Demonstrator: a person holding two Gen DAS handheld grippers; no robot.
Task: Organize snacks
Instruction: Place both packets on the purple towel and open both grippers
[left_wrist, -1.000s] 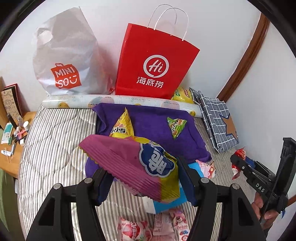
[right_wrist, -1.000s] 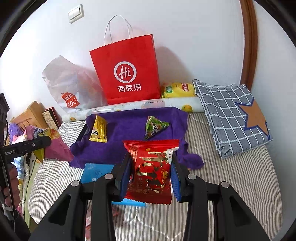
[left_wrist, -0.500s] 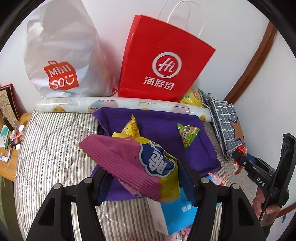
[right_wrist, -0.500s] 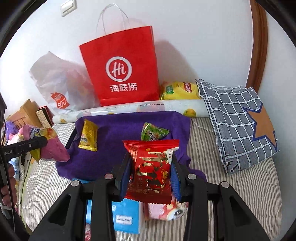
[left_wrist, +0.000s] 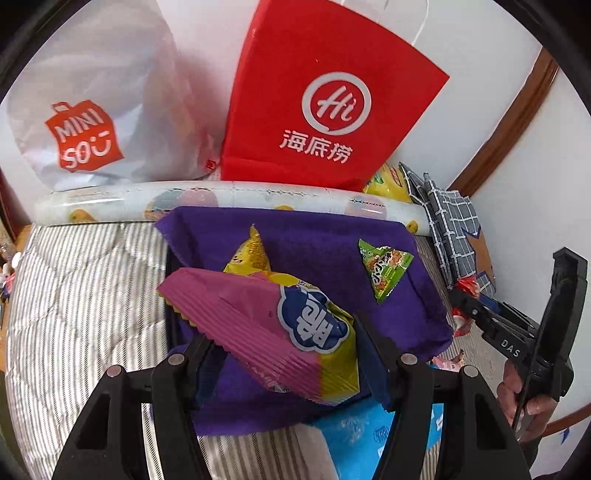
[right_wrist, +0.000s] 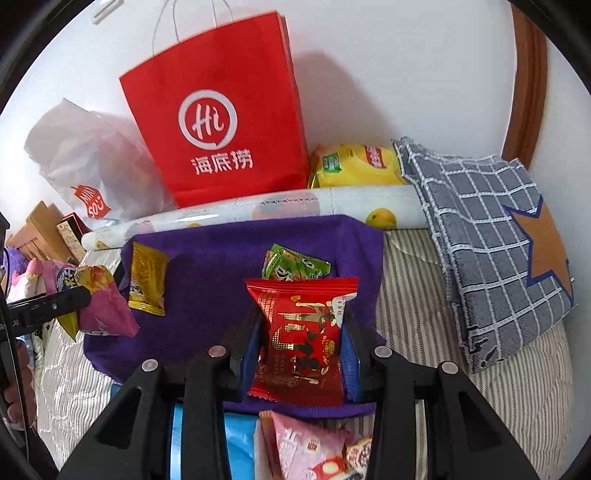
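Step in hand, judged: carrying two packets to the purple cloth (right_wrist: 221, 295). Left gripper (left_wrist: 284, 354), clamped on pink-and-yellow snack bag (left_wrist: 266, 325); right gripper (right_wrist: 301, 350), clamped on red packet (right_wrist: 303, 336), both held above cloth's near edge. Next: lower, release into bare spot. Beneath at 6 o'clock: blue box (left_wrist: 369, 432), pink packets (right_wrist: 306, 443). On cloth: yellow sachet (right_wrist: 147, 280) at 10, green sachet (right_wrist: 295, 264) at 12, crowding the landing. Beyond: patterned roll (right_wrist: 258, 210), red paper bag (right_wrist: 221, 122), white plastic bag (left_wrist: 96, 110).

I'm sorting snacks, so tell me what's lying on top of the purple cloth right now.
A yellow packet and a green packet lie on the purple cloth. The held snacks hide part of it.
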